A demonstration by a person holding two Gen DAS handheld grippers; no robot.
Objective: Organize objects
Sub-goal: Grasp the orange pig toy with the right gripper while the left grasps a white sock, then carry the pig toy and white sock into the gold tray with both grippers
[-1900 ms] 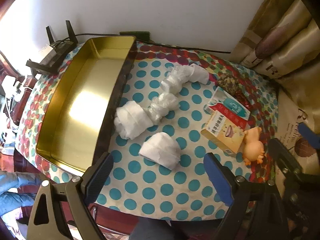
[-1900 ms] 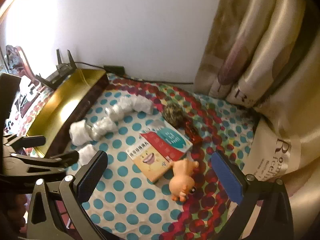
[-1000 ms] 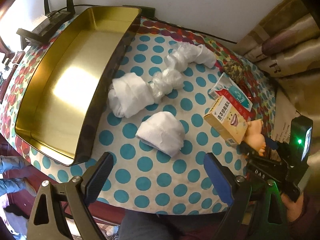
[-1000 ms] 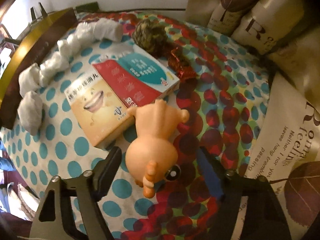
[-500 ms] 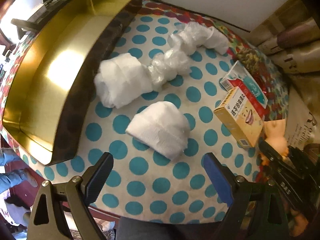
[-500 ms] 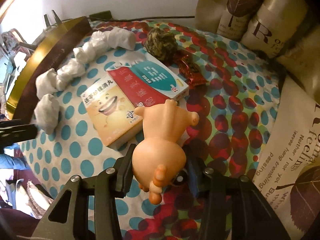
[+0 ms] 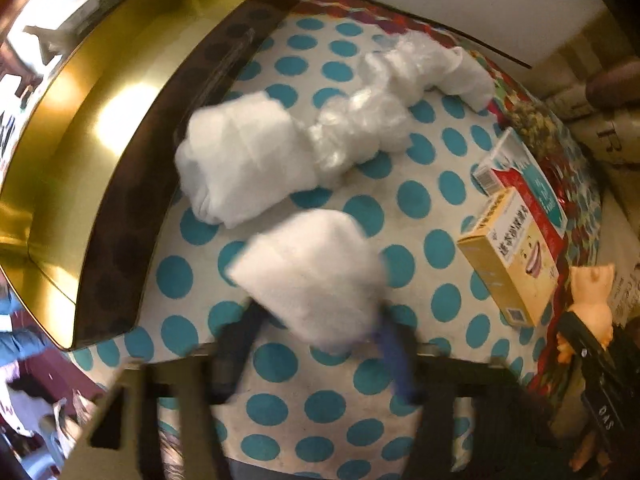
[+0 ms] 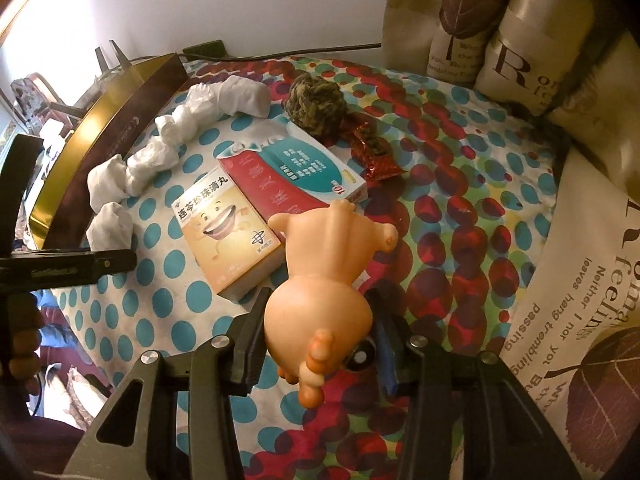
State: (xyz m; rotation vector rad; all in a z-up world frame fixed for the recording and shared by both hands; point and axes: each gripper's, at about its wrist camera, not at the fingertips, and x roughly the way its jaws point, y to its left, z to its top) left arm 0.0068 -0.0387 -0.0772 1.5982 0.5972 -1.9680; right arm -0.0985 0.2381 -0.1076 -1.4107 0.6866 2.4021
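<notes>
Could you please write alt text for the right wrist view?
The right gripper is shut on a peach rubber pig toy above a polka-dot tablecloth. Beyond lie two medicine boxes, white wrapped bundles and a gold tray.

I'm closing my left gripper (image 7: pixel 316 332) around the white bundle (image 7: pixel 308 272) beside the gold tray (image 7: pixel 72 128), my right gripper (image 8: pixel 320 344) clamping the pig toy (image 8: pixel 320 288).

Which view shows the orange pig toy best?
The right wrist view: the pig toy fills the centre, clamped in the right gripper. The left wrist view catches it only small at the right edge.
</notes>
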